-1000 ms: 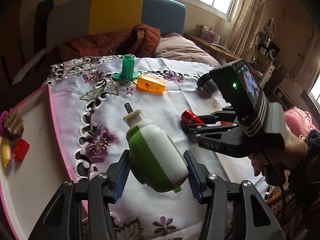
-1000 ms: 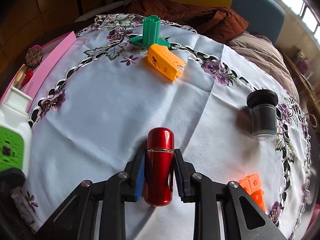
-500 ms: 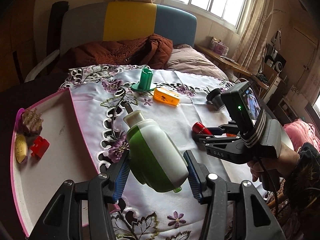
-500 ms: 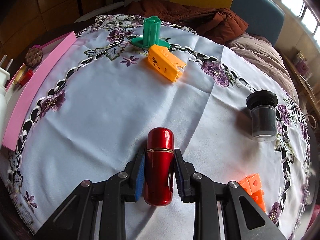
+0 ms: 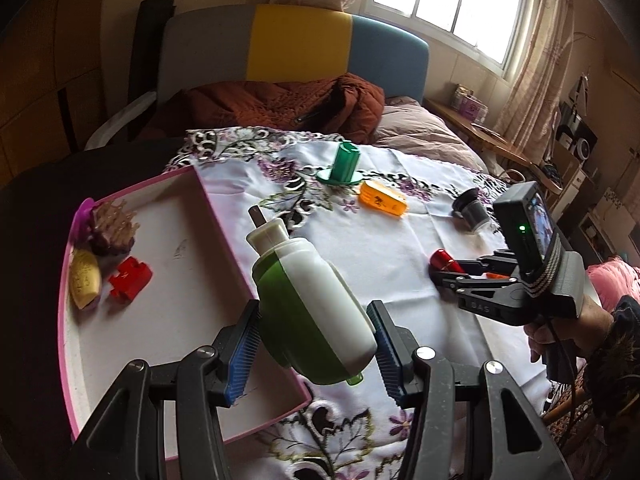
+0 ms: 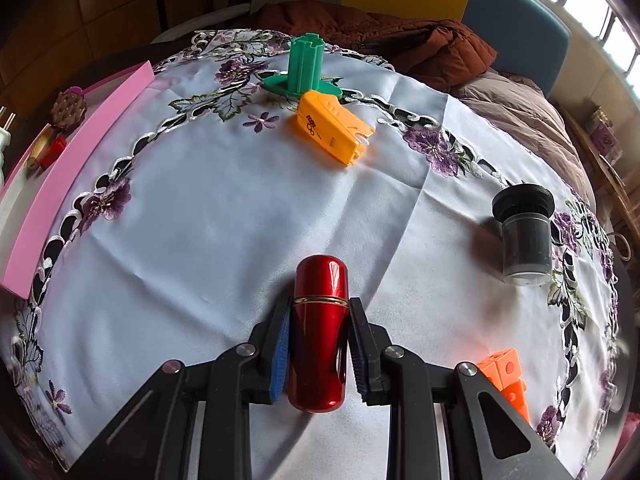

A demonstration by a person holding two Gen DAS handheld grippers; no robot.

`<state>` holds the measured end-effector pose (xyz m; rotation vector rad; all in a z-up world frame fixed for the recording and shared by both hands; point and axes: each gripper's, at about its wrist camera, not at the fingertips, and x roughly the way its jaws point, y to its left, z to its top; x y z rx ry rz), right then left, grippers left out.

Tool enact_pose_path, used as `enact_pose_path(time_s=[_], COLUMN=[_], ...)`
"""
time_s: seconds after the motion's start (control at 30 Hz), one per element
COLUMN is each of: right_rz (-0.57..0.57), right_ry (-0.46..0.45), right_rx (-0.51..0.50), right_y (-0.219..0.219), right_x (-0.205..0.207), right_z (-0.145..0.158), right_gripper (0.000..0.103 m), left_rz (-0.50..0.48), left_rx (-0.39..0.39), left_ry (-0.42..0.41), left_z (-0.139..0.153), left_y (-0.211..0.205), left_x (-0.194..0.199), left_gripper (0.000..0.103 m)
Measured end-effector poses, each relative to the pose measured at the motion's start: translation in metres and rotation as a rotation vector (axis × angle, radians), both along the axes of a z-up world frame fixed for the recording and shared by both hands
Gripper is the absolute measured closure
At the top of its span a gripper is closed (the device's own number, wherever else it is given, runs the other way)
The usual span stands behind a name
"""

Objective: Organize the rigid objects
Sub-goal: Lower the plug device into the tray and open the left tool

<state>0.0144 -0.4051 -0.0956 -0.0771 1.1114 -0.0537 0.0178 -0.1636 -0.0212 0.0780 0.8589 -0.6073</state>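
My left gripper (image 5: pixel 316 344) is shut on a green and white plug-in device (image 5: pixel 308 304) and holds it in the air over the right edge of the pink tray (image 5: pixel 236 264). The tray holds a red block (image 5: pixel 130 278), a yellow piece (image 5: pixel 84 282) and a brown studded piece (image 5: pixel 110 228). My right gripper (image 6: pixel 318 344) is shut on a red metal cylinder (image 6: pixel 319 332) low over the white embroidered tablecloth (image 6: pixel 200 208). The cylinder's tip (image 5: pixel 442 260) shows in the left wrist view too.
On the cloth stand a green spool holder (image 6: pixel 304 68), an orange case (image 6: pixel 332 128), a black and clear canister (image 6: pixel 524 236) and orange cubes (image 6: pixel 504 372). The tray's pink wall (image 6: pixel 76 176) is at the left. A bed with a brown jacket (image 5: pixel 288 104) lies behind the table.
My left gripper has carried the green and white device up and to the left, from over the cloth to over the tray's edge. The right gripper has held still with the red cylinder.
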Motion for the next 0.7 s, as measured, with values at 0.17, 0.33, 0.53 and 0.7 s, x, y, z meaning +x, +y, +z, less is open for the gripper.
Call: enact_pose_path(time_s=[0.17, 0.33, 0.53, 0.7], right_rz=[0.004, 0.009, 0.008, 0.008], right_ry=[-0.002, -0.003, -0.002, -0.002], right_rx=[-0.006, -0.013, -0.01, -0.011], right_y=[0.0, 0.0, 0.0, 0.0], right_x=[0.0, 0.0, 0.0, 0.0], right_z=[0.0, 0.0, 0.0, 0.0], right_gripper=[0.076, 0.076, 0.076, 0.076], left_rz=[0.051, 0.104, 0.154, 0.187], left_rx=[0.016, 0.032, 0.054, 0.083], left_ry=[0.007, 0.009, 0.023, 0.049], left_z=[-0.004, -0.008, -0.016, -0.028], left_y=[0.021, 0.042, 0.065, 0.084], left_x=[0.007, 0.011, 0.018, 0.024], left_gripper=[0.049, 0.049, 0.049, 0.049])
